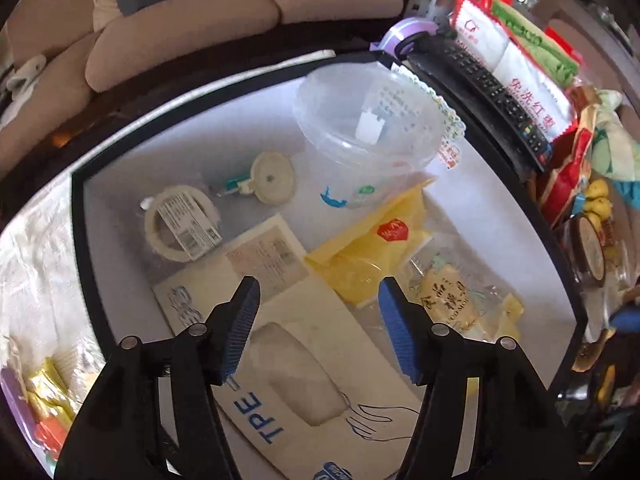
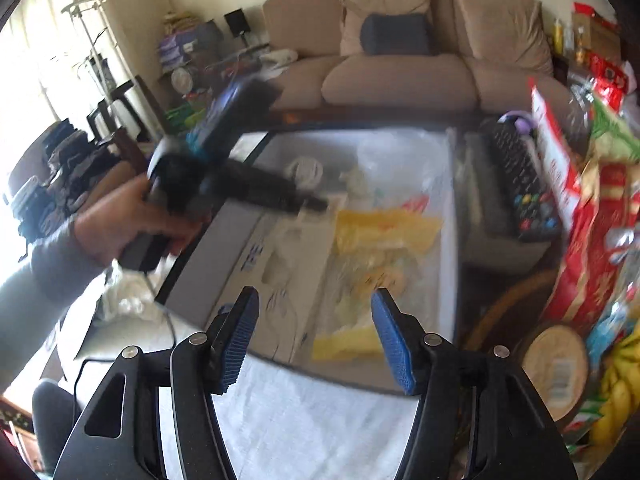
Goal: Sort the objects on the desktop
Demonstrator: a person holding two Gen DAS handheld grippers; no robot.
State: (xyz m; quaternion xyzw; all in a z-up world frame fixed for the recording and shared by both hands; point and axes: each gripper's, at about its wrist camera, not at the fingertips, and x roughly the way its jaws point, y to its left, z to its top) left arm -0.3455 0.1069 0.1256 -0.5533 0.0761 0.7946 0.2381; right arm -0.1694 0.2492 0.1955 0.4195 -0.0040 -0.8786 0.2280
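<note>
A grey mat with a black border holds the objects. In the left wrist view I see a TPE glove box, a yellow pouch, a clear snack packet, a tape roll, a round cream reel and a clear plastic tub. My left gripper is open and empty above the box. My right gripper is open and empty, near the mat's near edge. The right wrist view is blurred; it shows the left gripper over the mat.
A black remote lies beside the mat, with red and white snack bags, bananas and a jar piled to the right. A white cloth covers the near table. A beige sofa stands behind.
</note>
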